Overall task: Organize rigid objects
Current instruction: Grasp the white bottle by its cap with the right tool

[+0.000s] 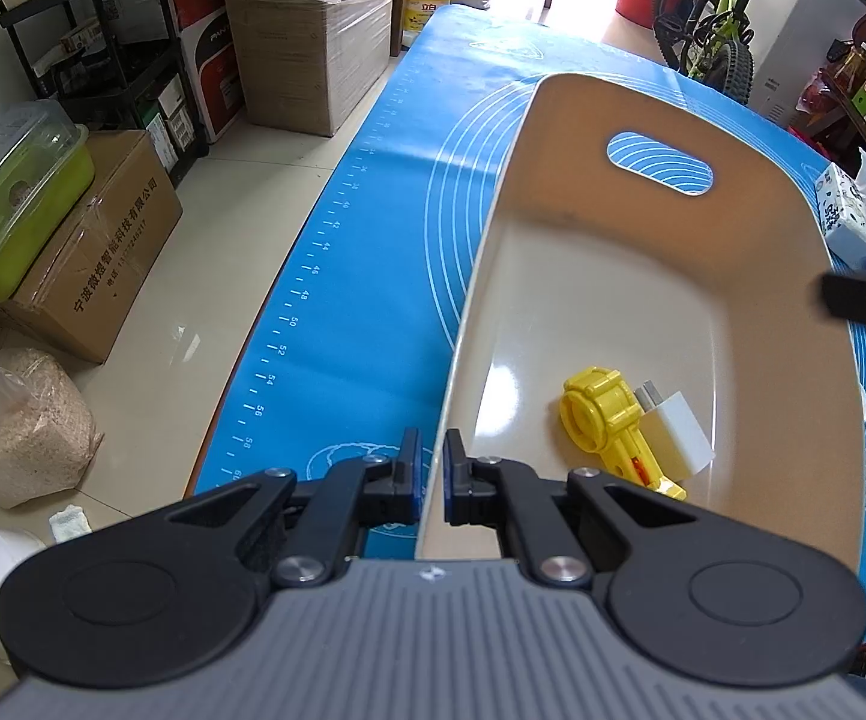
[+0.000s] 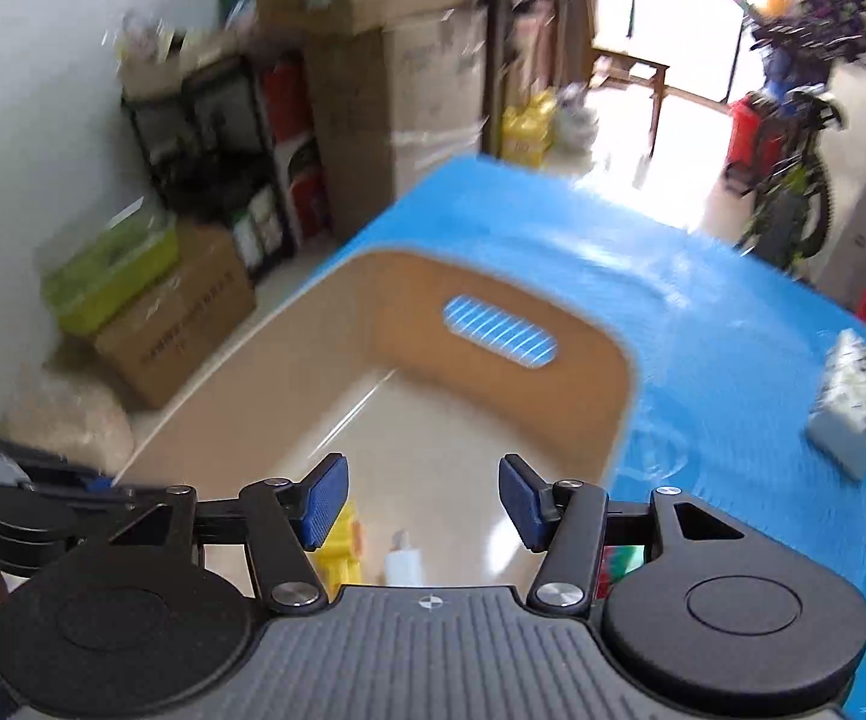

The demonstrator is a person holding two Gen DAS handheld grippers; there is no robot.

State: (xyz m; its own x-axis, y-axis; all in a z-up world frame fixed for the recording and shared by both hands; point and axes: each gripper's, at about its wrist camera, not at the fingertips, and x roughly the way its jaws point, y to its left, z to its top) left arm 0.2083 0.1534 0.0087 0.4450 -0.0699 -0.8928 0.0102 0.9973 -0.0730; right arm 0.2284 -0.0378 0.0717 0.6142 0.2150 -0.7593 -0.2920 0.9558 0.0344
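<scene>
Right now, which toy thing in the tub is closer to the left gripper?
The yellow toy. It lies between the left gripper and the white block inside the beige tub.

Probably home storage room: stacked cardboard boxes [image 1: 306, 30], child's bicycle [image 1: 715, 18], tiled floor [image 1: 216, 252].

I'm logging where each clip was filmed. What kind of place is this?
Most likely a lived-in home used partly for storage: stacked cardboard boxes stand on a tiled floor, a child's bicycle is parked near a bright doorway, and the table wears a blue baking mat.
</scene>
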